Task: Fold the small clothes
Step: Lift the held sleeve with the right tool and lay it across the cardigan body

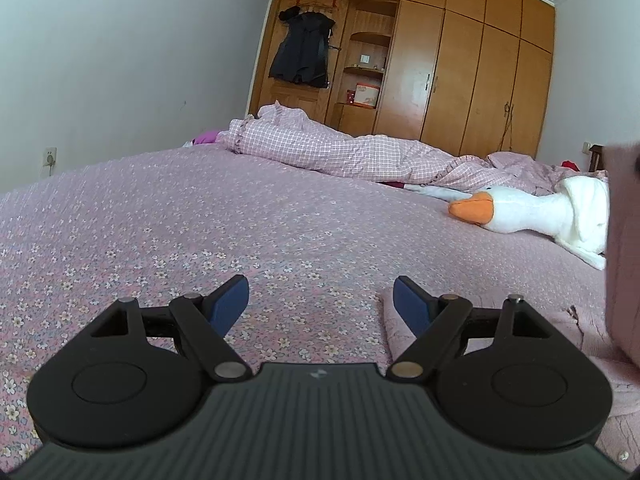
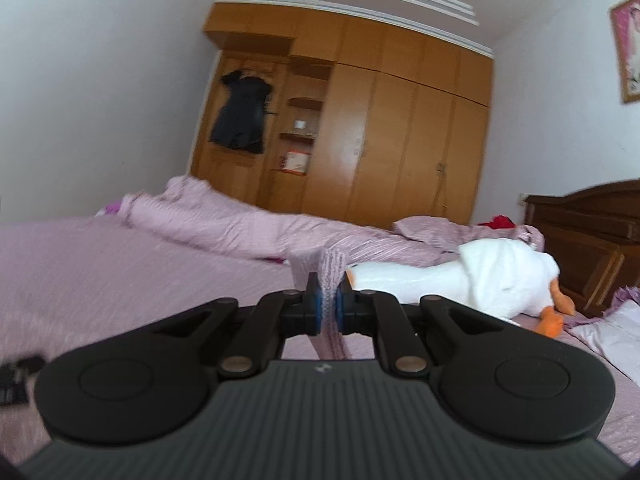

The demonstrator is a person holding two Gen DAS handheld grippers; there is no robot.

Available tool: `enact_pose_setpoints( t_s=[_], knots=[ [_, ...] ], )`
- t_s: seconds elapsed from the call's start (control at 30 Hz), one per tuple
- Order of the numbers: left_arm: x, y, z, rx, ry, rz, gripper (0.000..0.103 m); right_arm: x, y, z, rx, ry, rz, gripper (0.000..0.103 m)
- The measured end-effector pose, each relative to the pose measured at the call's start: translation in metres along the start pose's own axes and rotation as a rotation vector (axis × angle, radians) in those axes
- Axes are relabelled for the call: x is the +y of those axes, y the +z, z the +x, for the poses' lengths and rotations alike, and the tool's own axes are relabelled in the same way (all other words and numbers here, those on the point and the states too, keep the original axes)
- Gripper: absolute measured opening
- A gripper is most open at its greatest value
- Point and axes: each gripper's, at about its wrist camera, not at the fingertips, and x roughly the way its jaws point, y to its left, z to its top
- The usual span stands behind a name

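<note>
Early stage, no finished fold visible. Right gripper [image 2: 327,305] is clamped on a strip of the pink knit garment [image 2: 331,276], with fabric pinched between the blue pads and held raised above the bed [image 1: 200,208]; the knit stands up ahead of the pads and trails down below them. Right view is motion-blurred, so I can't say which part of the garment that is, maybe a sleeve or an edge. Left gripper [image 1: 320,304] has its jaws wide apart, holds nothing, and sits low over the floral bedspread. In the left view the rest of the garment lies on the bed at lower right, just beside the right-hand blue pad, with a narrow strip running toward the camera and a button showing near the bottom corner. A blurred pink mass at the right edge looks like the lifted part. Judgement: garment is being lifted or laid over for a fold; the left gripper has not yet taken a hold. Flattening and the remaining folds are all still to do. Plush goose [image 1: 532,208] lies near the work area, could snag.
</note>
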Motion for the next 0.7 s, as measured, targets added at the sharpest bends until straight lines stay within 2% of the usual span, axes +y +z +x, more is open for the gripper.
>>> enact_pose_setpoints(
  t_s=[0.2,0.5,0.57,0.6,0.63,0.67,0.7],
  knots=[
    [-0.002,-0.001,0.001,0.01,0.009,0.001,0.085,0.032,-0.038,0.0,0.102,0.082,0.018,0.011],
    [-0.001,-0.001,0.003,0.023,0.007,-0.002,0.085,0.069,-0.076,0.005,0.183,0.159,-0.054,0.012],
    [-0.001,-0.001,0.003,0.022,0.009,0.0,0.085,0.074,-0.081,0.004,0.218,0.203,-0.043,0.014],
    [-0.001,-0.001,0.003,0.022,0.008,0.0,0.085,0.076,-0.08,0.005,0.227,0.239,-0.027,0.028],
    [-0.002,-0.001,0.003,0.022,0.009,-0.001,0.085,0.076,-0.081,0.003,0.226,0.283,0.003,0.052],
    [-0.002,-0.001,0.003,0.022,0.009,0.0,0.085,0.074,-0.081,-0.001,0.22,0.31,0.028,0.064],
    [-0.002,-0.001,0.003,0.021,0.009,0.001,0.085,0.073,-0.079,-0.004,0.205,0.332,0.058,0.084]
  ],
)
